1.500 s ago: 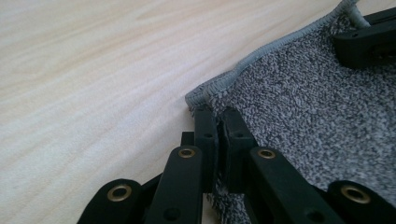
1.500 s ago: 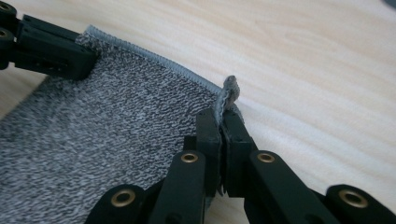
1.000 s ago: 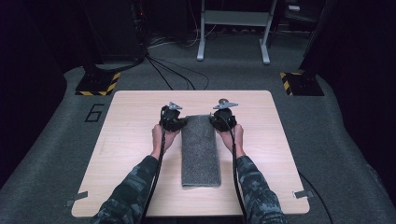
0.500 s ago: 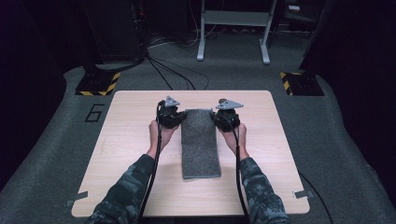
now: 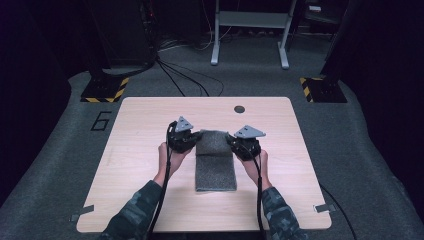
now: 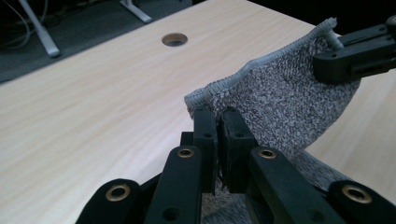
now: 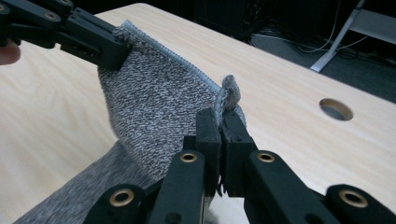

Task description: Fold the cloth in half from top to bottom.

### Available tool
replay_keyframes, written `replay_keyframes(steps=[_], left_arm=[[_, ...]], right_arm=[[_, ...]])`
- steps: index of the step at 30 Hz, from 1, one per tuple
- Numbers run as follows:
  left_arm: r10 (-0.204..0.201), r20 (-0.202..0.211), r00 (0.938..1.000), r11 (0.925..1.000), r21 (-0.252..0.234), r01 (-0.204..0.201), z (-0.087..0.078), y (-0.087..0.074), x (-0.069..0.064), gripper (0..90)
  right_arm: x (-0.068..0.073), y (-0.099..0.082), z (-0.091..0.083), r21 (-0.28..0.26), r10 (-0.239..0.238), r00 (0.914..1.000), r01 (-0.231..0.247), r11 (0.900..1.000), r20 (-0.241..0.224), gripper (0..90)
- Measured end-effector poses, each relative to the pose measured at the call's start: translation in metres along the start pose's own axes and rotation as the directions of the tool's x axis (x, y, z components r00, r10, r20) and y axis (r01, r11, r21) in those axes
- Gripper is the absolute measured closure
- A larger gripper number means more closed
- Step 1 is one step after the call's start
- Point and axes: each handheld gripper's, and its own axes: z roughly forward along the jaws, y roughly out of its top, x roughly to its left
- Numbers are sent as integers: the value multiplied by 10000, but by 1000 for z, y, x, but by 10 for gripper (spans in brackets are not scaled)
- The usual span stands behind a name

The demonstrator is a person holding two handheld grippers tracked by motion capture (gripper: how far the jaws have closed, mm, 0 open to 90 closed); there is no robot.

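The left gripper (image 6: 218,122) has its jaws clamped on one far corner of the grey towel (image 5: 215,162), the stitched hem bunching just above the pads. The right gripper (image 7: 219,122) pinches the other far corner the same way, a tuft of hem poking up between its jaws. Between the two grippers the far end of the towel hangs lifted and curled back toward the person, while the near part lies flat on the wooden table (image 5: 145,125). The towel sits at the table's middle, on the person's side of the round cable hole (image 5: 239,109), well apart from it.
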Motion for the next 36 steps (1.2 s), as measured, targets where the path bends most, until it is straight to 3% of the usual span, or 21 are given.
replay_keyframes(steps=[7, 13, 19, 24, 29, 32, 34, 36], left_arm=[[-85, 509, 9987, 9993, 373, 66, 1, -29, -16, 856], [0, 851, 9964, 9955, 942, -81, 3, -53, -28, 841], [-104, 1262, 9919, 9897, 1431, -78, 2, -76, -38, 811], [-337, 1891, 9814, 9849, 1730, 5, -6, -86, -43, 667], [-548, 2242, 9730, 9822, 1875, 121, -21, -93, -48, 524], [-668, 2311, 9706, 9837, 1782, 253, -33, -92, -49, 456], [-570, 2219, 9734, 9860, 1657, 200, -40, -87, -47, 430], [-764, 1966, 9775, 9896, 1351, 501, -45, -82, -43, 419]], right_arm=[[13, -31, -5, 343, -66, 9999, 69, 9994, -90, 875], [25, -56, -12, 896, -516, 9983, 538, 9945, -267, 861], [31, -70, -16, 1225, -332, 9984, 385, 9917, -449, 831], [36, -80, -27, 1483, -260, 9964, 378, 9882, -805, 746], [34, -83, -45, 1264, -9, 9929, 160, 9918, -1187, 661], [29, -81, -56, 1048, 328, 9906, -189, 9943, -1328, 626], [25, -78, -60, 803, 475, 9899, -370, 9961, -1334, 612], [20, -75, -60, 722, 640, 9895, -549, 9959, -1295, 613]])
